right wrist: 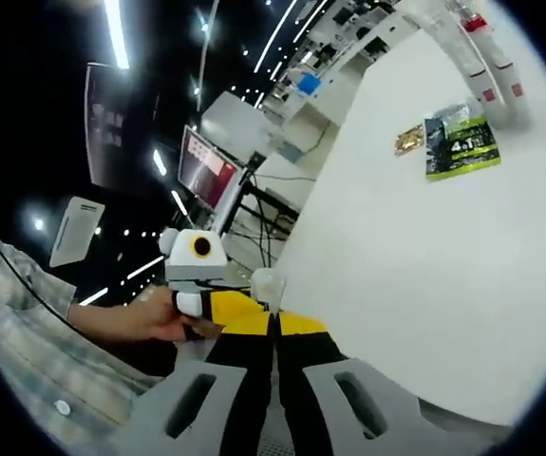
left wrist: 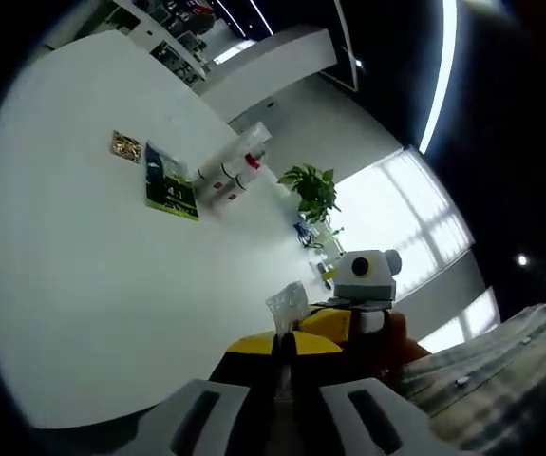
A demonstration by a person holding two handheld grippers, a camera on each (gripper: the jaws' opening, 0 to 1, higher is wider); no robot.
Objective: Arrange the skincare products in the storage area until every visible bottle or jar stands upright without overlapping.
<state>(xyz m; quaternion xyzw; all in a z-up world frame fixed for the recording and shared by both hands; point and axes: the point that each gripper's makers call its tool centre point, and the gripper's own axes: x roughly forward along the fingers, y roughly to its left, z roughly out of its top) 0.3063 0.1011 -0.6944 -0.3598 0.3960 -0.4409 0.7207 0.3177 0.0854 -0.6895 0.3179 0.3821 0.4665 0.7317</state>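
Bottles (left wrist: 235, 169) lie toppled in a cluster at far edge of white surface (left wrist: 92, 275), long axes flat, beside green packet (left wrist: 170, 180), well ahead of both. Left hand-held gripper (left wrist: 282, 380) & right hand-held gripper (right wrist: 274, 380): jaws pressed together, empty. Neither clearly nearer.

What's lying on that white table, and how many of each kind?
White tubes with red bands: 2
Green packet: 1
Small gold packet: 1
Total: 4 on the table. More may lie behind the tubes; too blurred to tell.
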